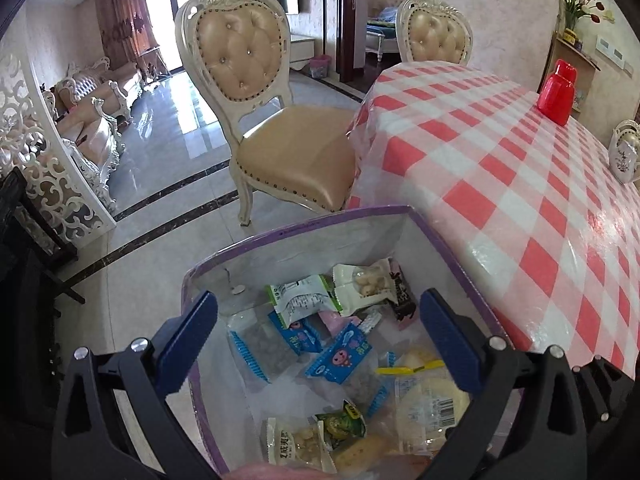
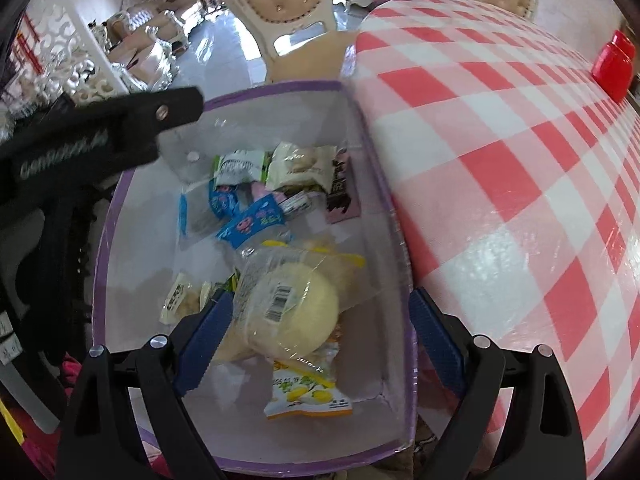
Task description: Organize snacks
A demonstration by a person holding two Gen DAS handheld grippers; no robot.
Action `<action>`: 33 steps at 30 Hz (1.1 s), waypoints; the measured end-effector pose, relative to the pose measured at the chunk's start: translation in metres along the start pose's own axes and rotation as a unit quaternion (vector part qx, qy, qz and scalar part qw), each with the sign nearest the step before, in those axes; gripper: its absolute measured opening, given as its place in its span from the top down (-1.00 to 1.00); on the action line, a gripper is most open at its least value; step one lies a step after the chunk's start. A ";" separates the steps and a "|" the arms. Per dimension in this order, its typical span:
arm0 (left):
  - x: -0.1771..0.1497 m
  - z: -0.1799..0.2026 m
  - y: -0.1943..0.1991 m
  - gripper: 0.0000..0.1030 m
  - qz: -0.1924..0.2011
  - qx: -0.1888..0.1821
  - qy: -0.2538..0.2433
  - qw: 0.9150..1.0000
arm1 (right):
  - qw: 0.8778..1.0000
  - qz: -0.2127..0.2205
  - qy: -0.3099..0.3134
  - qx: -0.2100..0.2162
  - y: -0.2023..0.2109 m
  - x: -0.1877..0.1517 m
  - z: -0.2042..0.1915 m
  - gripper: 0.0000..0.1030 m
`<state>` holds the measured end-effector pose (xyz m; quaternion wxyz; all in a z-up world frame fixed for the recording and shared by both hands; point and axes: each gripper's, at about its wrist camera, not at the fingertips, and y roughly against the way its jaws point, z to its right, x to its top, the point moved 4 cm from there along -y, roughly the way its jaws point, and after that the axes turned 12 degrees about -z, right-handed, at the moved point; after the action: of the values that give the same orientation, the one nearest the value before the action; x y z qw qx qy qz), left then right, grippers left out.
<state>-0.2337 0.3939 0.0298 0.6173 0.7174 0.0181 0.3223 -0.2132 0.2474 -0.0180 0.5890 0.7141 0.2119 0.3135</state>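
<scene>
- Box, purple rim and pale inside, sits lower centre in both views, beside the desk edge; whether it touches the desk I can't tell.
- Snacks lie loose in the box: a green-white packet and a white nut pack at the far end, blue packets mid, and a bun in clear film near the right tongs.
- Left tongs gape wide over the box, holding nothing.
- Right tongs are spread too. The left pad sits against the bun wrap, the right pad is outside the box wall, so no grip.
- Handling, my read: all of it is light. The film is slick and crinkly, so it'll slide under the pads. The bun is soft and will squash if pinched across the middle.
- Best hold looks like the sealed edge of the wrap, or the bun taken gently across its width. Flat packets go by a crimped end.
- The yellow packet lies partly under the bun and could drag along with it.
- In the way: the box walls narrow the approach, and the left tongs' arm crosses the upper left of the right view, so there's a clash risk over the box.
- Around: a checked cloth on the desk, a red bottle upper right and well apart, a chair beyond the box, and a white vase at the right edge.
</scene>
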 end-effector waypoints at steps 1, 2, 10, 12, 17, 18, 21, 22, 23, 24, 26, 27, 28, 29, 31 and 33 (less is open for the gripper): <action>0.000 0.000 -0.001 -0.96 -0.003 0.002 -0.001 1.000 | 1.000 0.001 0.000 0.000 0.000 0.000 -0.001 -0.69; 0.000 0.000 -0.003 -0.96 -0.006 0.004 -0.001 1.000 | 1.000 0.003 0.000 -0.001 0.001 0.001 -0.001 -0.69; -0.002 0.006 -0.009 -0.96 -0.015 0.007 -0.014 1.000 | 0.999 0.027 -0.021 -0.003 0.014 0.011 0.008 -0.69; -0.002 0.006 -0.009 -0.96 -0.016 0.007 -0.013 1.000 | 1.000 0.021 -0.019 -0.003 0.011 0.010 0.007 -0.69; -0.002 0.003 -0.009 -0.96 -0.016 0.007 -0.010 1.000 | 1.000 0.016 -0.014 -0.002 0.007 0.009 0.004 -0.69; -0.002 0.003 -0.009 -0.96 -0.017 0.007 -0.010 1.000 | 1.000 0.016 -0.014 -0.002 0.007 0.009 0.004 -0.69; -0.002 0.003 -0.009 -0.96 -0.017 0.006 -0.011 1.000 | 1.000 0.014 -0.013 -0.001 0.006 0.008 0.003 -0.69; -0.002 0.004 -0.010 -0.96 -0.017 0.006 -0.011 1.000 | 1.000 0.014 -0.013 -0.001 0.005 0.008 0.003 -0.69; -0.002 0.004 -0.010 -0.96 -0.018 0.006 -0.011 1.000 | 1.000 0.012 -0.013 -0.001 0.005 0.008 0.003 -0.69; -0.002 0.004 -0.010 -0.96 -0.018 0.006 -0.012 1.000 | 1.000 0.012 -0.013 -0.001 0.004 0.008 0.002 -0.69; -0.002 0.005 -0.011 -0.96 -0.018 0.006 -0.014 1.000 | 1.000 0.010 -0.012 0.000 0.003 0.007 0.002 -0.69; -0.002 0.005 -0.011 -0.96 -0.018 0.006 -0.014 1.000 | 1.000 0.010 -0.012 0.000 0.003 0.007 0.002 -0.69; -0.002 0.005 -0.011 -0.96 -0.018 0.006 -0.015 1.000 | 1.000 0.010 -0.012 0.000 0.003 0.007 0.002 -0.69; -0.002 0.005 -0.011 -0.96 -0.018 0.005 -0.015 1.000 | 1.000 0.010 -0.011 0.000 0.003 0.007 0.001 -0.69; -0.002 0.005 -0.012 -0.96 -0.018 0.006 -0.015 1.000 | 1.000 0.009 -0.011 0.000 0.002 0.007 0.001 -0.69; -0.002 0.005 -0.011 -0.96 -0.018 0.006 -0.015 1.000 | 1.000 0.009 -0.012 0.000 0.002 0.007 0.001 -0.69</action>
<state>-0.2286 0.3911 0.0184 0.6193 0.7252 0.0239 0.3000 -0.2072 0.2508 -0.0148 0.5890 0.7194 0.1986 0.3101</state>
